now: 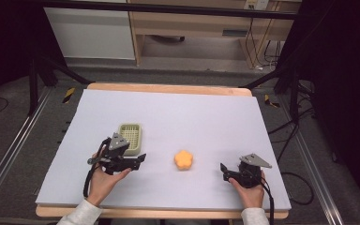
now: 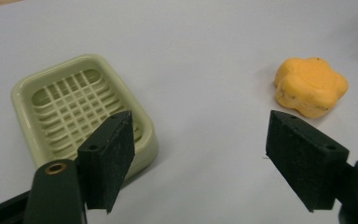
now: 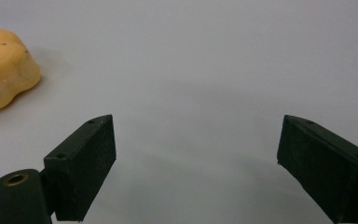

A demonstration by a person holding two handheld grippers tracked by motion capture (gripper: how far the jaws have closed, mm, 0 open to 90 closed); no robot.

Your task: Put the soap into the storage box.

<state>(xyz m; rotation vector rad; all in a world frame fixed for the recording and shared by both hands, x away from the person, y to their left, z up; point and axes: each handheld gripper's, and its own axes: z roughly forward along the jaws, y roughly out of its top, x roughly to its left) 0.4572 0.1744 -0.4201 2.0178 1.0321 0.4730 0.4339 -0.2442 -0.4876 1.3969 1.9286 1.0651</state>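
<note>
Black foam-faced jaws stand wide apart on both tools as I hold the left gripper [image 1: 140, 158] and right gripper [image 1: 223, 169] low over the pale table [image 1: 192, 112], each empty. Between them lies the orange soap [image 1: 183, 159], a smooth, lobed flower shape. Beyond the left gripper sits the soap dish [image 1: 131, 138], pale green plastic with a slotted grid floor. I judge the soap wants a square, gentle pinch across its lobes.
</note>
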